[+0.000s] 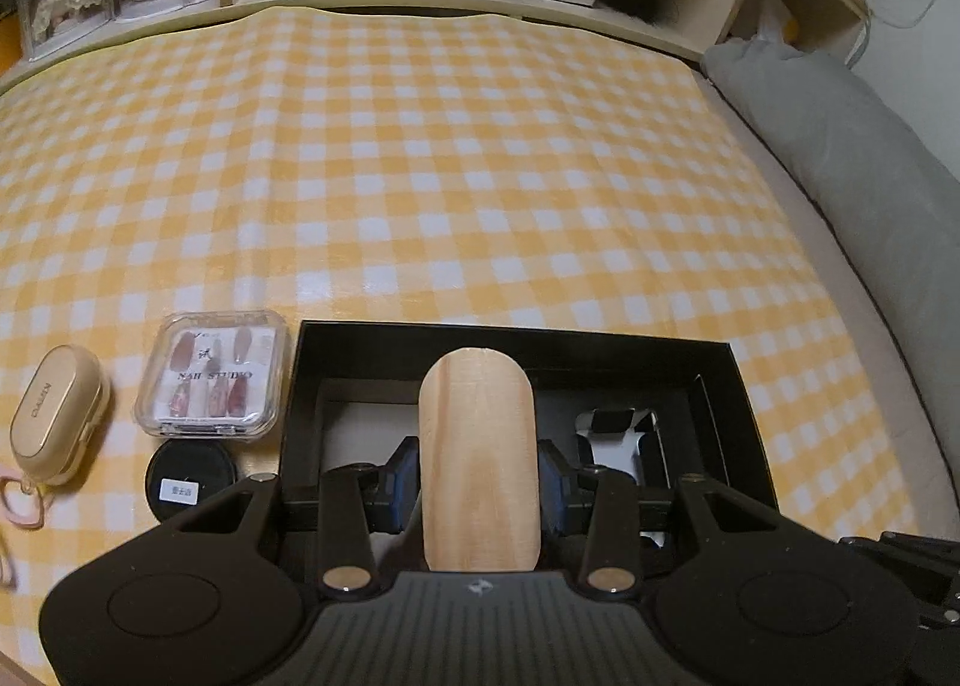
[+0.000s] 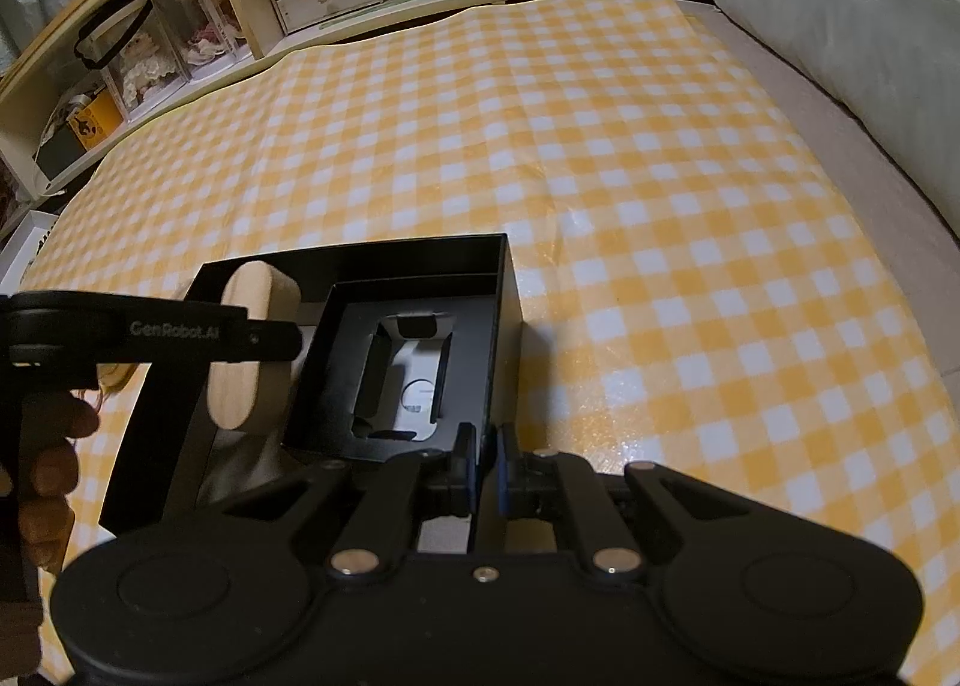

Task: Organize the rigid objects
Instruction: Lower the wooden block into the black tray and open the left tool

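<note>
Leftmost, a gold case (image 1: 59, 415), a clear nail box (image 1: 211, 373) and a black disc (image 1: 191, 481) lay on the checked cloth (image 1: 456, 176). Next, the left gripper (image 1: 478, 476) clamped a wooden block (image 1: 478, 458) over the black box (image 1: 735, 386), whose right wall the right gripper (image 2: 487, 473) pinched.

tablecloth (image 1: 480, 176): yellow-and-white gingham | open box (image 1: 744, 416): black, white-and-black insert | wooden block (image 1: 477, 464): pale tan, faint grain | oval case (image 1: 57, 416): beige-gold | nail box (image 1: 210, 374): clear, dark red nails | round tin (image 1: 189, 476): black, white label | pillow (image 2: 840, 26): grey
</note>
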